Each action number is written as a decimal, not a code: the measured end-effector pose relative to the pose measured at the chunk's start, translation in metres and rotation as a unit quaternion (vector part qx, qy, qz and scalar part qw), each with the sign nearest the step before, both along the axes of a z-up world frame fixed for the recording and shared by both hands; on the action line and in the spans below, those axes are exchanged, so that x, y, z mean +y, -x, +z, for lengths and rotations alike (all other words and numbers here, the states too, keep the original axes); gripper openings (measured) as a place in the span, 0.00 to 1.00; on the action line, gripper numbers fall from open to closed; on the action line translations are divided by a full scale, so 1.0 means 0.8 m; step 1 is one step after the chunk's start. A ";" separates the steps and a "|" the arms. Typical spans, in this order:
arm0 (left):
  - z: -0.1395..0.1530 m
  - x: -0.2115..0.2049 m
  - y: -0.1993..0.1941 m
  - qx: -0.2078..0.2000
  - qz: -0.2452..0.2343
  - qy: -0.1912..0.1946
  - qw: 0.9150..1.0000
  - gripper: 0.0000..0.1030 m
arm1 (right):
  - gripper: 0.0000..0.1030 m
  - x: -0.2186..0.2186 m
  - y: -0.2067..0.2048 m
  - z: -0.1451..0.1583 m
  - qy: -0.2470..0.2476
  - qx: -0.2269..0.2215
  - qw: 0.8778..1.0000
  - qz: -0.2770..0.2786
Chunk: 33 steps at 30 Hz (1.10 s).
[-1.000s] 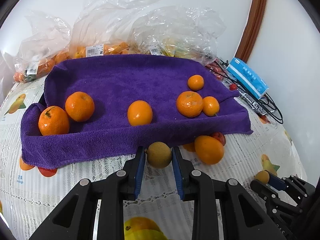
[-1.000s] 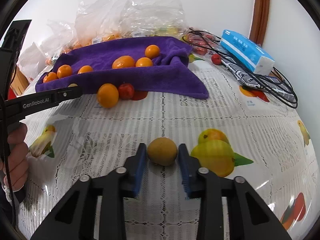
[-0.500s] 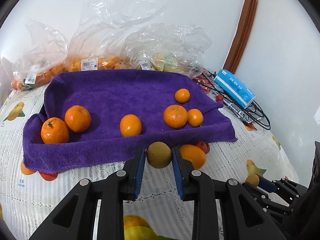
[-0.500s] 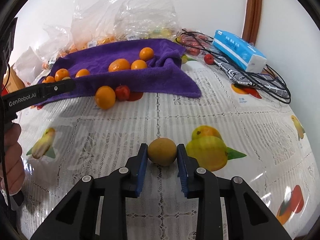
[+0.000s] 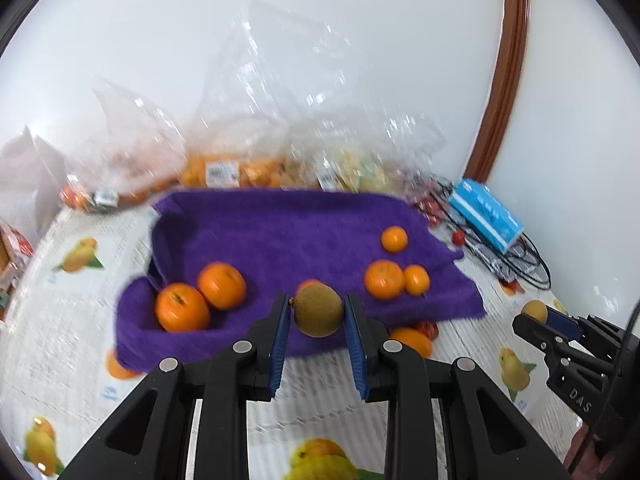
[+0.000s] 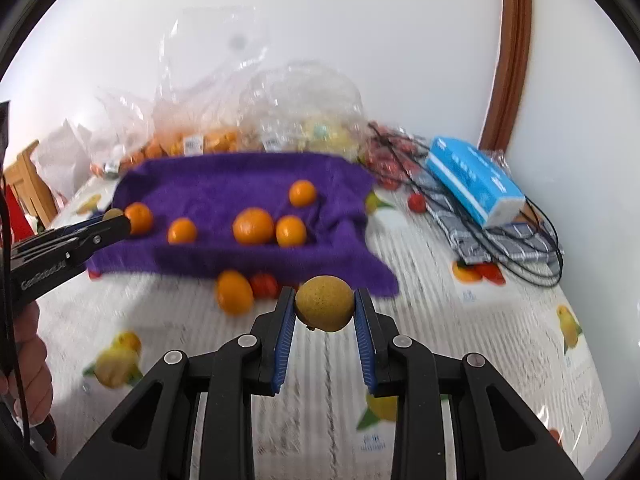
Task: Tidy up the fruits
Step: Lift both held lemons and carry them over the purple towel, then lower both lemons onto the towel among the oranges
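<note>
Two grippers each clamp a small round brownish-yellow fruit clear of the table: the left gripper (image 5: 318, 312) pinches a longan-like fruit (image 5: 319, 310) in front of the purple towel (image 5: 304, 232), and the right gripper (image 6: 325, 310) pinches its own tan fruit (image 6: 325, 309) above the fruit-print tablecloth (image 6: 460, 320). Six oranges (image 5: 182, 307) lie on the towel, with another orange (image 6: 234, 292) and a red fruit (image 6: 264, 284) just beside its near edge.

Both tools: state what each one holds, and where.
Left tool: small round brownish-green fruit, pinched at its sides. Right tool: small round yellow-brown fruit, likewise.
</note>
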<state>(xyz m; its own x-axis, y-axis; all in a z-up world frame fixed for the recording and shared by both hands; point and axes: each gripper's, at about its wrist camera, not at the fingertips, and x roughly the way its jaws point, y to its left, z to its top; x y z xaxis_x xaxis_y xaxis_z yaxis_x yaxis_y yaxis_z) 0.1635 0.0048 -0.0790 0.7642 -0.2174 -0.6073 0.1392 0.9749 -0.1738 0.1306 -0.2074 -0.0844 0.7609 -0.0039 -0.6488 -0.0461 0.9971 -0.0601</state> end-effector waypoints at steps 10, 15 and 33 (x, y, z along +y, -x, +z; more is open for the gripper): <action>0.016 0.024 -0.015 -0.018 0.038 -0.006 0.999 0.25 | 0.28 0.025 -0.041 0.027 -0.029 -0.031 0.999 0.013; 0.005 0.037 -0.034 -0.008 0.059 0.004 0.998 0.25 | 0.28 0.033 -0.065 0.025 -0.033 -0.029 0.999 0.019; -0.007 0.029 -0.097 -0.003 0.078 -0.014 0.997 0.25 | 0.28 0.028 -0.145 0.041 -0.075 -0.053 0.995 0.027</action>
